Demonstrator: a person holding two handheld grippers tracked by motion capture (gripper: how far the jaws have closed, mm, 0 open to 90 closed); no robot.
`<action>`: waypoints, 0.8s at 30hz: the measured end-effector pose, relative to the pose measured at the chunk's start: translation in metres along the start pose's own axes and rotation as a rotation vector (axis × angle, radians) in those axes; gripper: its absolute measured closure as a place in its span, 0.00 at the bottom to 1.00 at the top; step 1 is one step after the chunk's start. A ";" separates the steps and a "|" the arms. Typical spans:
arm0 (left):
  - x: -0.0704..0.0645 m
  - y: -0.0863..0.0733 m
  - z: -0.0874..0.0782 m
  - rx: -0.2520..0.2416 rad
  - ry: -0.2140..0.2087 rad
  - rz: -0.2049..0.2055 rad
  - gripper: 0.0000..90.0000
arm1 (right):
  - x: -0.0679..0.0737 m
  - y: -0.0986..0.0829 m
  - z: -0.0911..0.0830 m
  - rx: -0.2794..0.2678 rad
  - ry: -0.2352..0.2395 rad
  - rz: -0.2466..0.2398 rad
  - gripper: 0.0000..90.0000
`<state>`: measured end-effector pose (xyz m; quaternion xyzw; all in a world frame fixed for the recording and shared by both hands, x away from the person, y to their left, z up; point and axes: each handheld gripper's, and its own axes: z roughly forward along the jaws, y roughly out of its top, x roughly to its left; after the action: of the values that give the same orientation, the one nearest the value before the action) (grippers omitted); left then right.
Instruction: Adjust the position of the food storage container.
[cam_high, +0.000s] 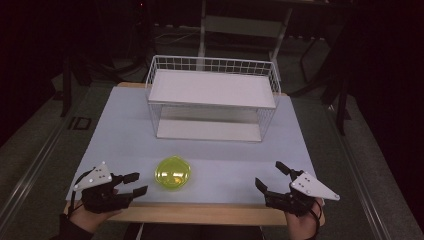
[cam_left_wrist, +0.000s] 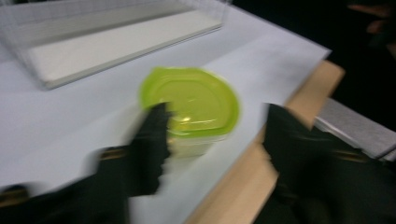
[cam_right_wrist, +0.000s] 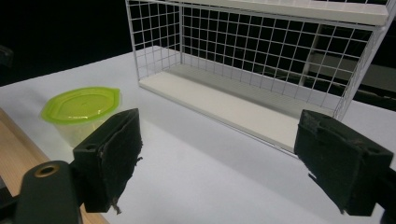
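Dark room, white desk (cam_high: 125, 130): both grippers (left (cam_high: 131, 184), right (cam_high: 269, 179)) were released and empty, so left should square up on the tub (cam_high: 173, 173) before clamping.

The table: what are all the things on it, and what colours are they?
Container: one, clear tub with a lime-green lid, near the front edge of the table, between the two grippers.
Wire shelf rack: one, white, two shelves, at the back of the table, nothing on it.
Table: one, pale grey-white top with a wooden front edge.
Left gripper: one, black, open, at the front left, pointing toward the container.
Right gripper: one, black, open, at the front right.
Hands: two, each holding one gripper at the bottom edge.
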<state>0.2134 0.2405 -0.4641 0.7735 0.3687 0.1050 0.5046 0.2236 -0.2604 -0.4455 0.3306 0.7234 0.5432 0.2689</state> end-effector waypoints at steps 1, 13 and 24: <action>0.003 0.000 0.003 0.030 0.023 0.006 0.80 | 0.000 0.000 0.000 0.000 0.000 -0.001 0.16; 0.026 -0.007 0.052 0.296 0.038 -0.117 1.00 | 0.002 0.000 0.001 0.004 0.017 -0.010 0.17; 0.021 -0.009 0.089 0.342 -0.029 -0.142 1.00 | 0.002 0.001 0.000 0.001 0.019 -0.016 0.17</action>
<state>0.2717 0.1940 -0.5178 0.8215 0.4275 -0.0060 0.3771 0.2221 -0.2589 -0.4449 0.3196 0.7289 0.5438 0.2663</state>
